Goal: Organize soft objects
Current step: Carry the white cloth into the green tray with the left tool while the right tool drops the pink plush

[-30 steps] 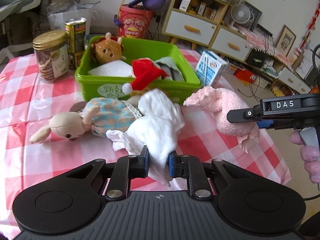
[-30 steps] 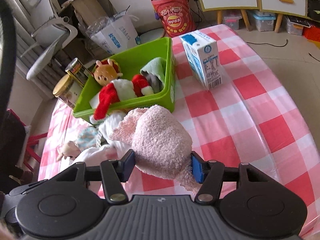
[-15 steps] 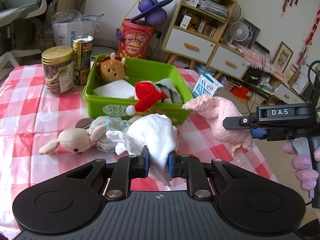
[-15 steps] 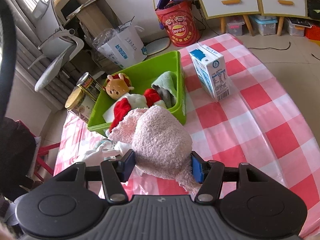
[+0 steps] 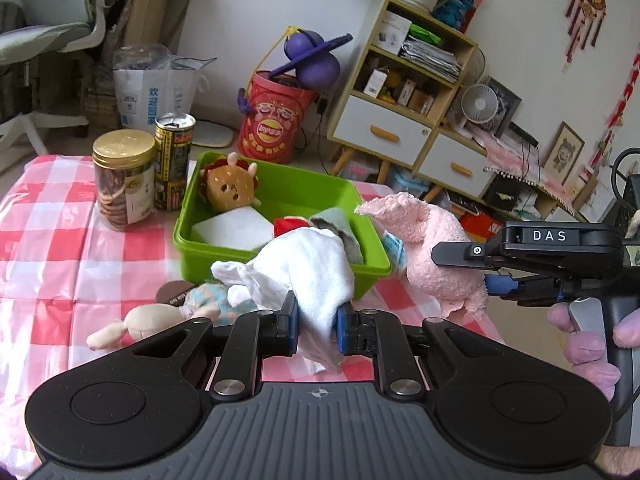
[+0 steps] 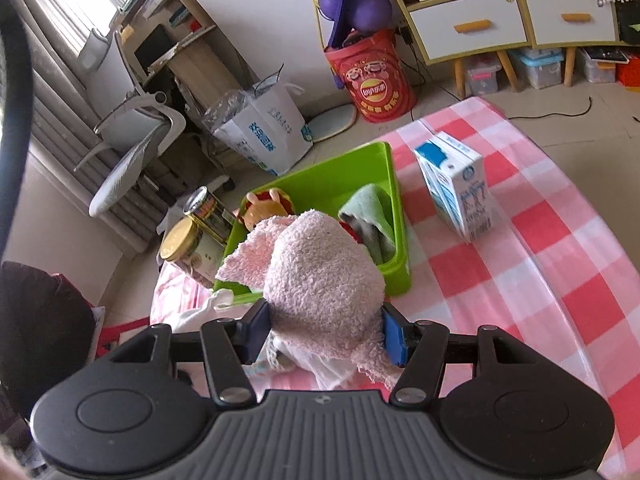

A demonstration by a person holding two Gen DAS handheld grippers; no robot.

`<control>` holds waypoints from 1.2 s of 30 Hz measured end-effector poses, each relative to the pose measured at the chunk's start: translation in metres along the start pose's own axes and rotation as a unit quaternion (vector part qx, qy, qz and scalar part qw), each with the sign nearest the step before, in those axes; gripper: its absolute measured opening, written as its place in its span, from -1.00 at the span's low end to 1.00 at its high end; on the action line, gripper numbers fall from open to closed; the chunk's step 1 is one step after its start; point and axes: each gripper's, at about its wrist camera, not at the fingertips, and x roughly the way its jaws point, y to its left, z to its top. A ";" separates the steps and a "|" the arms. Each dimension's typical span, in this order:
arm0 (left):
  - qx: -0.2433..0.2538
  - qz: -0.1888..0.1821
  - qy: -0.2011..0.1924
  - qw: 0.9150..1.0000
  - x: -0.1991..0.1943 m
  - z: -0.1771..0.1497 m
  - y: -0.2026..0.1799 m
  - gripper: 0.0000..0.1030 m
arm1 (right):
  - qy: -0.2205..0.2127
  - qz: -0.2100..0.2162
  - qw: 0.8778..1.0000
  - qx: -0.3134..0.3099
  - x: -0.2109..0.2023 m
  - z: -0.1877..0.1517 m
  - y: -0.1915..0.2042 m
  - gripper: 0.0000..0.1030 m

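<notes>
My left gripper [image 5: 316,326] is shut on a white cloth [image 5: 304,268] and holds it lifted in front of the green bin [image 5: 280,256]. My right gripper [image 6: 325,332] is shut on a fluffy pink towel [image 6: 320,276], held above the table at the bin's right end; it shows in the left wrist view [image 5: 432,240] too. The bin [image 6: 396,216] holds a brown plush [image 5: 230,188], a white pad [image 5: 232,228], a red Santa hat [image 5: 286,224] and a grey-green cloth [image 6: 372,212]. A rabbit doll in a blue dress [image 5: 168,314] lies on the table before the bin.
A biscuit jar [image 5: 124,180] and a drink can [image 5: 172,160] stand left of the bin. A blue-and-white milk carton [image 6: 456,188] stands to its right. The red checked tablecloth [image 6: 540,280] ends close on the right. Shelves, a red snack tub and a chair lie beyond.
Both grippers have risen, lifting the white cloth and pink towel off the table and toward the bin. The rabbit doll stayed on the table.
</notes>
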 end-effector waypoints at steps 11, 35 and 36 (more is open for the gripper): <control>0.007 0.022 -0.019 1.000 0.021 0.028 0.007 -0.70 | -0.017 -0.013 1.000 0.004 0.024 0.019 0.010 -0.43; 0.027 0.003 0.008 1.000 0.170 0.088 0.022 -0.68 | -0.065 -0.028 0.997 0.025 0.126 0.086 0.017 -0.41; 0.033 0.003 0.010 0.999 0.175 0.089 0.022 -0.68 | -0.066 -0.027 0.997 0.025 0.128 0.086 0.016 -0.41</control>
